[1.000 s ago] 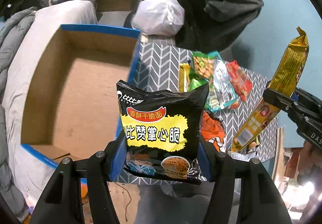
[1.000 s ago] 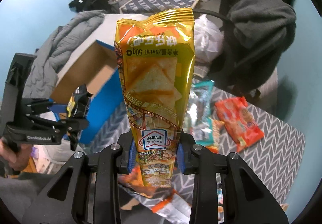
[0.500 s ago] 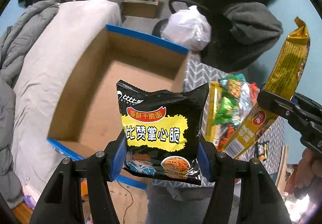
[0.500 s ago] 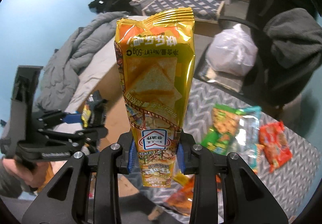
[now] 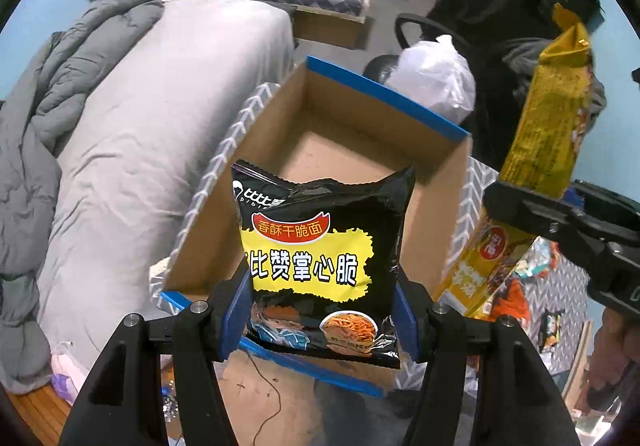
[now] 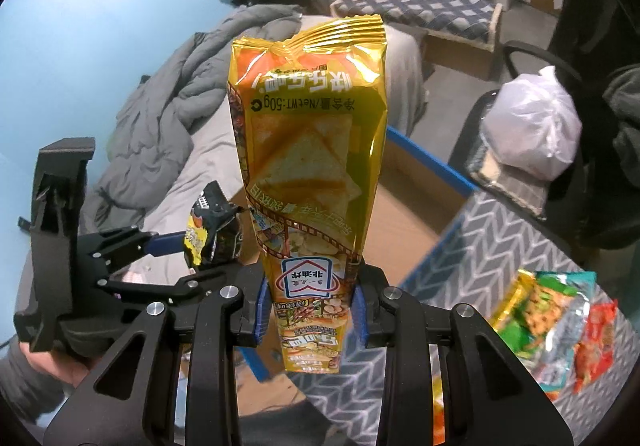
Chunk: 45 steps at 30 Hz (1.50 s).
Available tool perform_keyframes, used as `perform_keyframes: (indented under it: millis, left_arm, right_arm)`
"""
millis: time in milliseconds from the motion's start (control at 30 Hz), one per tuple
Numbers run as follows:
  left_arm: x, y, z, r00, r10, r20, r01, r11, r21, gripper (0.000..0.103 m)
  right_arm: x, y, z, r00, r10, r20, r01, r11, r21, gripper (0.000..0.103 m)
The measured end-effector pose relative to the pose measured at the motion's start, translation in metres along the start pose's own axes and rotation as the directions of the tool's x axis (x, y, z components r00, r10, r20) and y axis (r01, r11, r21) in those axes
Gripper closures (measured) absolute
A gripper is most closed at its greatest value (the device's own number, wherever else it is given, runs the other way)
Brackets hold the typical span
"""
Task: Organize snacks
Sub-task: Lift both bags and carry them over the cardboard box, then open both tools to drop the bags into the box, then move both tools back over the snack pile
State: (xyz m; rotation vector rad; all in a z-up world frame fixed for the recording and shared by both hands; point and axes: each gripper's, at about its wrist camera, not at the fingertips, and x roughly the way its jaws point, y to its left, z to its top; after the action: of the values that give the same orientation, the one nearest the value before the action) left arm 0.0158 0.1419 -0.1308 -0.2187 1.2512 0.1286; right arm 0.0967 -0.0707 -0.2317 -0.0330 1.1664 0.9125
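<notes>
Over the near, blue-taped rim of the open cardboard box (image 5: 400, 181), the left tongs (image 5: 322, 310) hang pointing steeply down, their blue pads pressed on the two side edges of the black noodle packet (image 5: 320, 250). The packet stands upright between them, its width spanning the gap, so the jaws sit fairly wide yet are clamped on it. Past its top edge lies the box's bare brown floor, with nothing visible in the part on show.

To the right of the box, near the corner where it meets the chevron-patterned surface (image 6: 512, 246), the right tongs (image 6: 310, 320) grip the tall yellow chip bag (image 6: 308, 173) close to its lower end, jaws nearly together. The bag's long axis runs up and away along the fingers, so most of it stands free above the pinch.

My reading is that the left hand is the nearer to a drop: its packet is already above the box opening, while the yellow bag sits at the box's right-hand side rather than over it. That bag probably needs carrying inward across the right wall first, and its free length may foul the rim.

The remaining snacks (image 6: 560, 318) lie loose on the surface to the right, well apart from the box.
</notes>
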Motion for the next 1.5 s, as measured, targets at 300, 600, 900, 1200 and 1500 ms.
perform_keyframes:
  millis: [300,600,900,1200,1500]
  left_arm:
    - [0.034,0.025,-0.001,0.999,0.016,-0.04,-0.018,0.999,-0.039,0.04]
    - [0.05,0.022,-0.007,0.996,0.039,-0.074,-0.042,0.999,-0.029,0.04]
    - [0.056,0.015,-0.011,0.991,0.089,-0.096,-0.088,0.996,0.01,0.029]
    - [0.045,0.009,-0.012,0.994,0.08,-0.075,-0.076,0.996,0.046,0.023]
    - [0.029,-0.002,-0.013,0.997,0.035,-0.065,-0.032,0.998,0.055,0.023]
  right_arm:
    - [0.058,0.003,0.006,0.995,0.019,-0.102,-0.013,0.998,0.055,0.071]
    - [0.09,-0.001,-0.007,0.98,0.0,-0.198,0.021,0.995,0.102,0.066]
    - [0.078,-0.006,-0.005,0.986,-0.076,-0.147,0.095,0.988,0.122,0.038]
    - [0.059,-0.022,-0.008,0.988,-0.106,-0.108,0.125,0.975,0.181,0.037]
    - [0.041,-0.022,-0.016,0.983,-0.165,-0.086,0.178,0.969,0.174,0.036]
